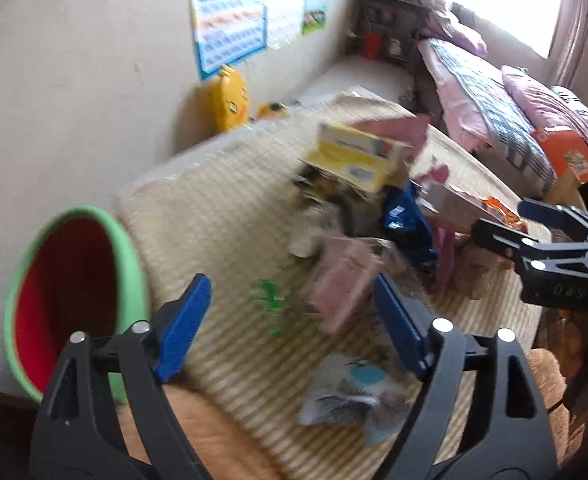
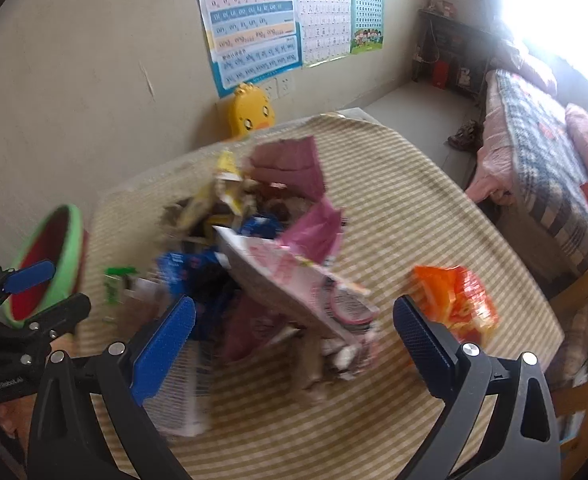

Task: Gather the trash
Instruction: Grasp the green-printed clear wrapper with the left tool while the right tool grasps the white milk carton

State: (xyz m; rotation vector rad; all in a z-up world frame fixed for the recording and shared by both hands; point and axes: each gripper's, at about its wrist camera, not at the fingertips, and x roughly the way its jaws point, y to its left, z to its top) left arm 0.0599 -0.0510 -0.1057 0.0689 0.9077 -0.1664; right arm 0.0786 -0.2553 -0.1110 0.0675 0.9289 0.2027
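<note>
Blurred heap of wrappers and boxes piled mid-table on striped cloth. Left gripper and right gripper both spread wide, holding nothing, above the near edge. Orange packet lying apart, right. Green-rimmed red bin at left edge.

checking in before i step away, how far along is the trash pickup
Hardly begun, by the look of it. Done: nothing visible; the green bin shows only its red inside from here. In hand: nothing; the left gripper and right gripper are both open and empty. Left: the whole wrapper pile, the orange packet lying apart from it, and the grey wrapper on the striped table.
</note>
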